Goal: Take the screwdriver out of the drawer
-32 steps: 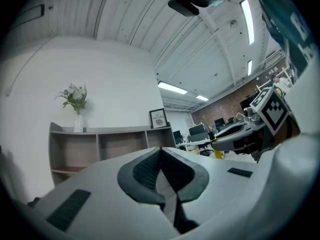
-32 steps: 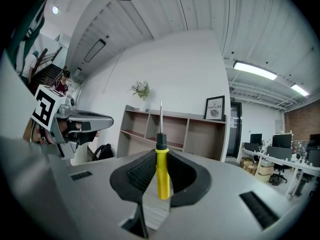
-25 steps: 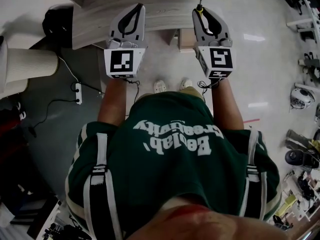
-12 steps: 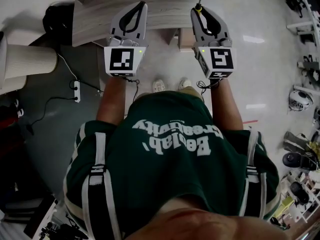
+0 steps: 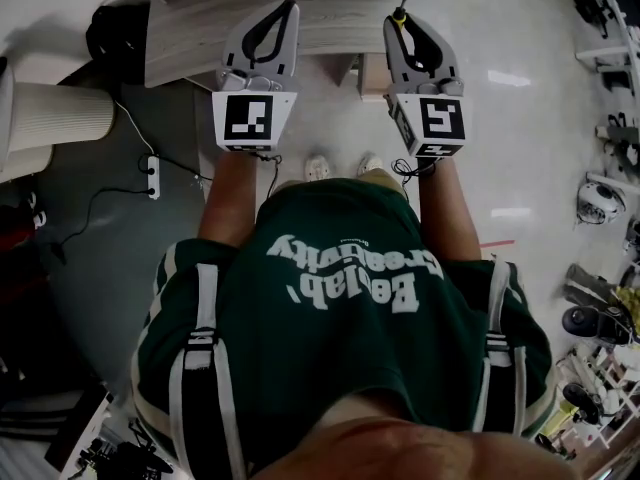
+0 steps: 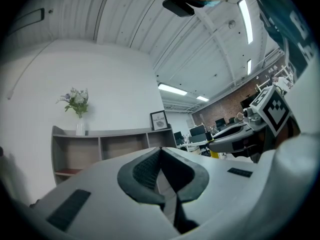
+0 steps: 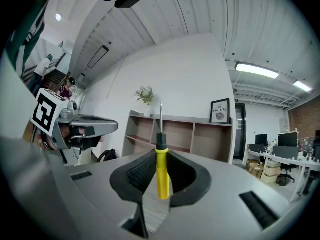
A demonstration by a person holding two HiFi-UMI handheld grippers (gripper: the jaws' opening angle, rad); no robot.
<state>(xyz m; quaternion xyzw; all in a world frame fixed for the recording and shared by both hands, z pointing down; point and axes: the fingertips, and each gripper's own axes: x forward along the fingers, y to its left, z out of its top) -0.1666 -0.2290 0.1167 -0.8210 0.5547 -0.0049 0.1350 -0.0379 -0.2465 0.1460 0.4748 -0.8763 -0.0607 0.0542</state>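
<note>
Two grippers point forward side by side, their tips over a wooden tabletop. The right gripper is clenched on the screwdriver: its yellow handle stands upright between the two pads, and the black collar and thin metal shaft rise above the jaw tips. The left gripper, just beside it, has its jaws pressed together with nothing between them.
</note>
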